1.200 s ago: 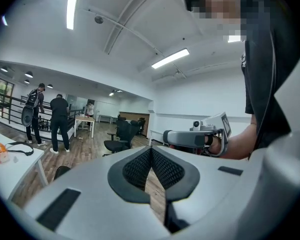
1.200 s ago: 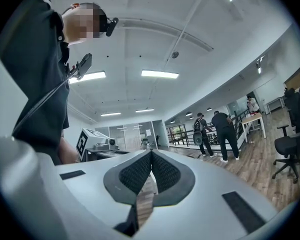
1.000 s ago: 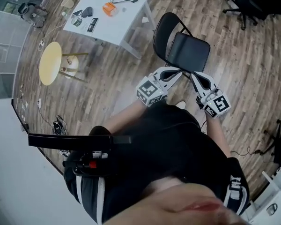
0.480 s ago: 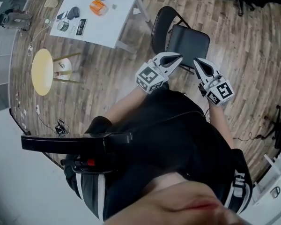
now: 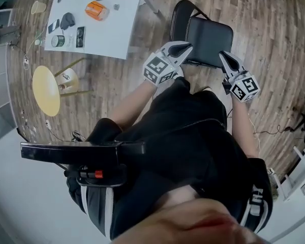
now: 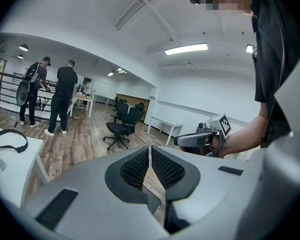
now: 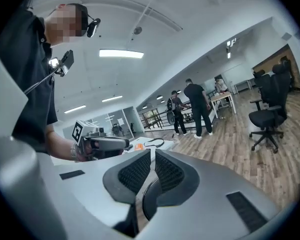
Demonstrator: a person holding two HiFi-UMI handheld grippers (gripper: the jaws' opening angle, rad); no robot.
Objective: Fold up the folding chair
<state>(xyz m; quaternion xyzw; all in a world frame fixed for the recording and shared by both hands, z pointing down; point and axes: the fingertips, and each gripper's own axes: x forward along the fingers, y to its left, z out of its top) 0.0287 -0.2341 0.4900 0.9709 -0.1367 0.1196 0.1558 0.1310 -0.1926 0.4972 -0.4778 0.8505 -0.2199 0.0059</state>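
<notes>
Folding chair [image 5: 208, 37] stands fully open on the wood floor [image 5: 274, 44], just right of the white table [image 5: 109, 34], so all the folding is left for you. Your left gripper [image 5: 186, 47] and right gripper [image 5: 224, 55] hover by the seat's near edge, jaws together, empty. No readable writing anywhere, just square markers [image 5: 158, 71].

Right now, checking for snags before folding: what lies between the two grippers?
Only the folding chair's black seat lies between the left gripper and the right gripper, as the head view shows.
</notes>
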